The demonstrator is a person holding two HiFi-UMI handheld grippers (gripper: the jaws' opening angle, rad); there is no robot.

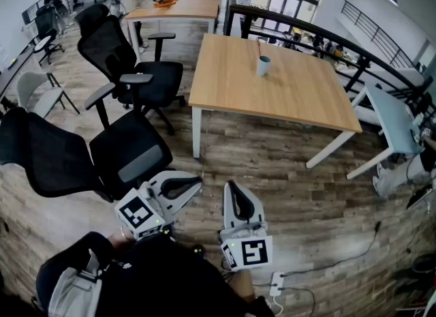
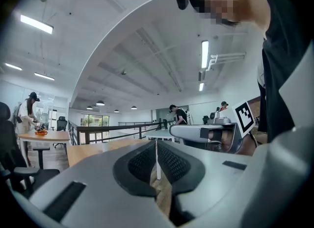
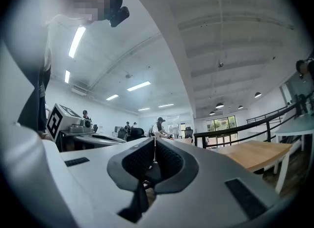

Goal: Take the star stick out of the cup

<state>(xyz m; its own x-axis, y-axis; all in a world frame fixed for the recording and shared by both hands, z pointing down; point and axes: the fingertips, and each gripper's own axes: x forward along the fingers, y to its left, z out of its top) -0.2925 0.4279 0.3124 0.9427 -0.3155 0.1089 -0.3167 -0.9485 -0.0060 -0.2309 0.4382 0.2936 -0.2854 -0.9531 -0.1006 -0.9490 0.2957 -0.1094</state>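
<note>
Standing in the cup, the star stick shows as a thin rod with its long axis close to upright; its upper end rises above the rim and leans slightly toward the far side of the table. The star itself is too small to make out. The cup sits upright near the far edge of this light wooden table, which has white legs. Both grippers are low in the head view, well apart from the cup and off the table. The left gripper has its jaws pressed together with nothing between them, tips aimed toward the table. The right gripper is likewise fully closed and empty, just beside the left one. The floor is wood plank. Black office chairs stand left of the table, a dark railing runs behind it, and a second wooden table stands farther back. A white power strip lies on the floor near the right gripper.
</note>
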